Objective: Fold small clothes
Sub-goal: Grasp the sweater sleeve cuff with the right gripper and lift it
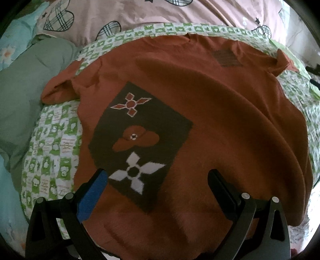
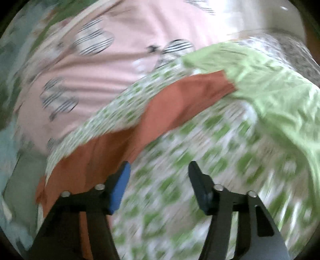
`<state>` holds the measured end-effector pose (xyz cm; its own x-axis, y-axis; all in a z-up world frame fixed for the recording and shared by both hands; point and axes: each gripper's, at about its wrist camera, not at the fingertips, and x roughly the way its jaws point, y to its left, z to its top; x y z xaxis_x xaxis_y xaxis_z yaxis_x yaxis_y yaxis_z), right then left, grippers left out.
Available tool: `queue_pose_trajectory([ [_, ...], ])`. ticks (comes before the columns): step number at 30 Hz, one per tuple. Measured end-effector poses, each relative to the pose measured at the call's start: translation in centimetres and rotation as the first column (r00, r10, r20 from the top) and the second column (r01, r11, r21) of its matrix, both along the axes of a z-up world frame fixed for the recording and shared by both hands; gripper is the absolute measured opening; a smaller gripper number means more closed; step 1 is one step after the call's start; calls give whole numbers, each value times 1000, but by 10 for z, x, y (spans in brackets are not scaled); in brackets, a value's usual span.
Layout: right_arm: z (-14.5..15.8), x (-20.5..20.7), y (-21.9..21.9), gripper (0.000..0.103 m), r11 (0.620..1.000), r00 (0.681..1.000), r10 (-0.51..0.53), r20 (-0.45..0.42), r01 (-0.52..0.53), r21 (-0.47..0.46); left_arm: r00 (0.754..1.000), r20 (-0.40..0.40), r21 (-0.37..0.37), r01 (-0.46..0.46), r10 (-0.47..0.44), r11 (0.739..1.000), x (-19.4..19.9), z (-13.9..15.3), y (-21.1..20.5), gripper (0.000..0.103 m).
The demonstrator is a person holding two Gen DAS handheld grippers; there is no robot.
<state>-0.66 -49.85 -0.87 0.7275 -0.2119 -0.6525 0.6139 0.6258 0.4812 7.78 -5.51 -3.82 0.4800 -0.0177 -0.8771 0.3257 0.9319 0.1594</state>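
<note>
A small rust-orange t-shirt [image 1: 220, 112] lies spread flat on a green-and-white checked sheet [image 1: 54, 152]. It has a dark panel with flower shapes [image 1: 138, 144] on its front. My left gripper [image 1: 158, 180] is open and empty, hovering over the shirt's lower part near the white flower. In the blurred right wrist view, one sleeve of the shirt [image 2: 176, 106] stretches toward a light green cloth [image 2: 280, 96]. My right gripper [image 2: 159, 176] is open and empty, just right of the shirt's side edge over the checked sheet [image 2: 200, 160].
A pink quilt with plaid hearts [image 1: 140, 16] lies beyond the shirt. A grey-green pillow [image 1: 26, 84] and pale blue bedding [image 1: 12, 36] sit at the left. The light green cloth bunches at the shirt's far right.
</note>
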Motion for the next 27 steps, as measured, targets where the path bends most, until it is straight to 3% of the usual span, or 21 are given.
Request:
queue_pose_trajectory([
  [8,-32,34,-122,41,979,982,-183,-40,185,79,998,-56,13,-7,8,1000,23,-11,-13,100],
  [13,-56,53,-159,40,962,962,-252,-100,261,83,997,-76,12,-8,9,1000,38,-16,-22,100],
  [16,-66,58,-174,26,957,959,-267,-94,276,86,997,-81,10,-4,5,1000,42,-18,-25,100],
  [18,-65,60,-178,8,961,965,-255,-65,260,93,997,-83,10,0,1,1000,42,-18,-27,100],
  [21,-47,62,-167,8,974,975,-222,-13,222,47,997,-84,-1,3,-3,1000,45,-19,-27,100],
  [27,23,91,-90,8,996,995,33,96,-25,-80,997,-71,-35,17,-20,999,40,-16,-25,100],
])
